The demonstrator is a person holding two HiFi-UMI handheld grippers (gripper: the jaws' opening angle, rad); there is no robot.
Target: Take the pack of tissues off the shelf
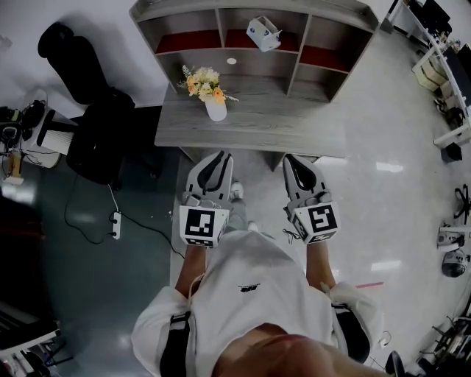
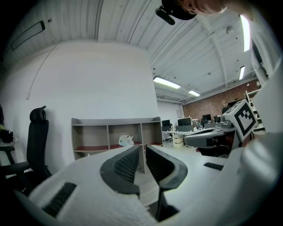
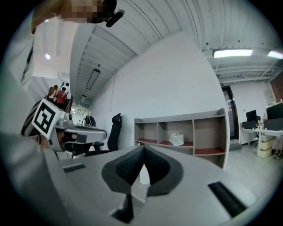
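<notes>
Tissue pack (image 1: pixel 263 33) sits in the shelf's (image 1: pixel 250 9) middle compartment. Left gripper (image 1: pixel 218 158), jaws a crack apart, and right gripper (image 1: pixel 294 162), tips touching, are both empty and poised short of the desk's (image 1: pixel 250 129) near edge.

An open-plan office or lab workroom, shown by rows of desks with monitors (image 2: pixel 194 127) under ceiling strip lights (image 2: pixel 167 82), a black office chair (image 1: pixel 103 136), and a power strip (image 1: pixel 115 223) cabled across the polished floor (image 1: pixel 390 191).

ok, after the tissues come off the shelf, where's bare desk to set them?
Desk right of the vase, out to its right edge and back to the shelf, is bare. So is the front strip. Only the vase's spot, left of centre, is taken.
</notes>
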